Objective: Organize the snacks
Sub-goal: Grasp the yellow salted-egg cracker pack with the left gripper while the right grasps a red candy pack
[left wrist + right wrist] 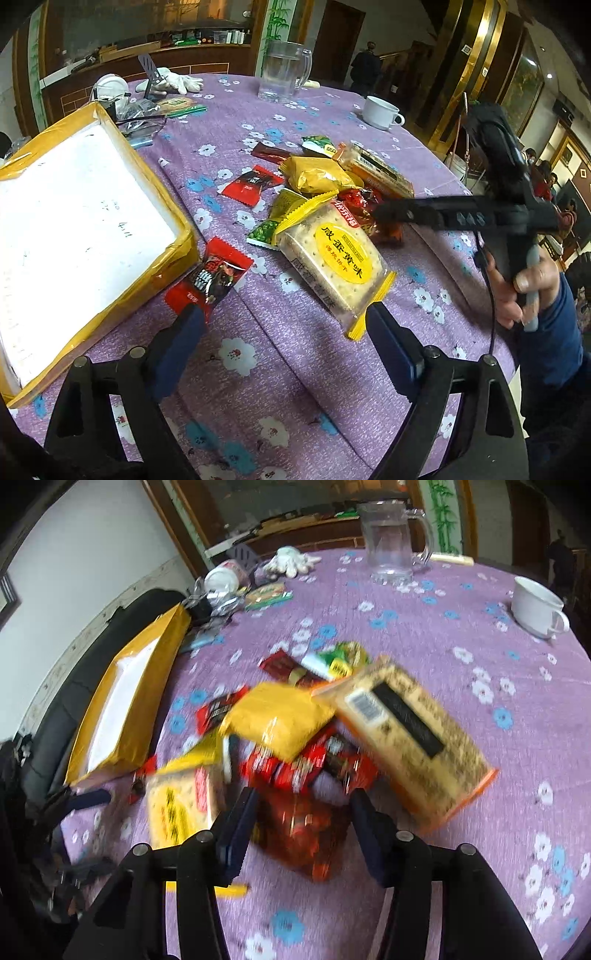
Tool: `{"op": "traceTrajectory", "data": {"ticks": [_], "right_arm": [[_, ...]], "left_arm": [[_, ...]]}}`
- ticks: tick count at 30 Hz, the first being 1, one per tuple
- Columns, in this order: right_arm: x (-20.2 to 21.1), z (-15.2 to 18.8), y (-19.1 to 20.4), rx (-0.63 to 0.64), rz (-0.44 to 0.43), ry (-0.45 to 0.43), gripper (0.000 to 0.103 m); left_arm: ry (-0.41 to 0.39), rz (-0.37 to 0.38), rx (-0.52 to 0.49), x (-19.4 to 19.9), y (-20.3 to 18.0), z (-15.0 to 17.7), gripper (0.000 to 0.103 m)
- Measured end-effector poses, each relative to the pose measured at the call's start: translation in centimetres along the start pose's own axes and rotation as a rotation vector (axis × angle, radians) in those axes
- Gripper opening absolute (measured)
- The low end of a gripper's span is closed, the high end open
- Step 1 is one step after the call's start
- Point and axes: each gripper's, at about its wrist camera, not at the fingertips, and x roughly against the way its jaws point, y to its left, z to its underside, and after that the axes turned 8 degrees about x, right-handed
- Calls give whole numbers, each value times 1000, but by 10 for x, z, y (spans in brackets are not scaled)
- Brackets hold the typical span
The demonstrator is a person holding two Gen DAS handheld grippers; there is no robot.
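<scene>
Your left gripper [284,317] hangs low over the purple flowered tablecloth [295,369] with its jaws spread wide and nothing between them; the near end of the cracker pack [332,258] (clear wrap, yellow oval label) lies just ahead of its right finger. A red candy packet [210,277] sits by its left finger, touching the corner of the yellow-taped box [85,221]. Your right gripper [303,805] is also wide open, its fingers straddling a red snack bag [299,823] at the near edge of the snack pile, not closed on it (this view is blurred). Behind that bag lie a yellow pouch [277,716] and a long orange-edged biscuit pack [410,734]. A glass mug [391,535] and white cup [535,605] stand well beyond the pile.
</scene>
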Motion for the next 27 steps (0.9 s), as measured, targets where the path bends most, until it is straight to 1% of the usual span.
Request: {"op": "traceTrajectory", "data": {"ticks": [2, 4, 7, 9, 11, 12, 14, 15, 16, 18, 20, 22, 23, 25, 27], "right_arm": [[3, 9, 6, 20, -16, 20, 55], [3, 19, 15, 60, -36, 58, 55], [10, 27, 28, 110, -52, 63, 54], [20, 25, 33, 136, -14, 35, 54], [26, 20, 37, 180, 65, 2, 55], [27, 17, 39, 197, 80, -3, 55], [22, 11, 41, 222, 82, -3, 55], [17, 9, 43, 237, 98, 1, 55], [10, 7, 44, 249, 119, 16, 55], [-6, 4, 46, 266, 130, 47, 54], [-15, 7, 52, 289, 143, 61, 46], [-16, 11, 58, 315, 173, 46, 41], [-14, 12, 58, 316, 177, 34, 41], [-7, 11, 52, 287, 183, -5, 40], [2, 9, 42, 236, 167, -49, 40]], "left_arm": [[2, -1, 0, -2, -1, 0, 89], [8, 2, 5, -4, -2, -1, 89], [10, 1, 8, -5, -3, -2, 90], [9, -5, 7, -4, -4, -2, 90], [8, -4, 10, -3, -5, -2, 90], [7, -4, 11, -3, -5, -2, 90], [3, -10, 13, -1, -5, -1, 90], [3, -13, 15, -1, -6, -2, 90], [5, -15, 18, -1, -6, -2, 90], [6, -17, 22, 0, -7, -3, 90], [10, -16, 28, 0, -8, -4, 90], [15, -11, 33, -1, -11, -7, 90], [18, -6, 36, -2, -13, -9, 90], [27, -2, 44, -6, -17, -13, 90], [47, 6, 73, -13, -20, -17, 90]]}}
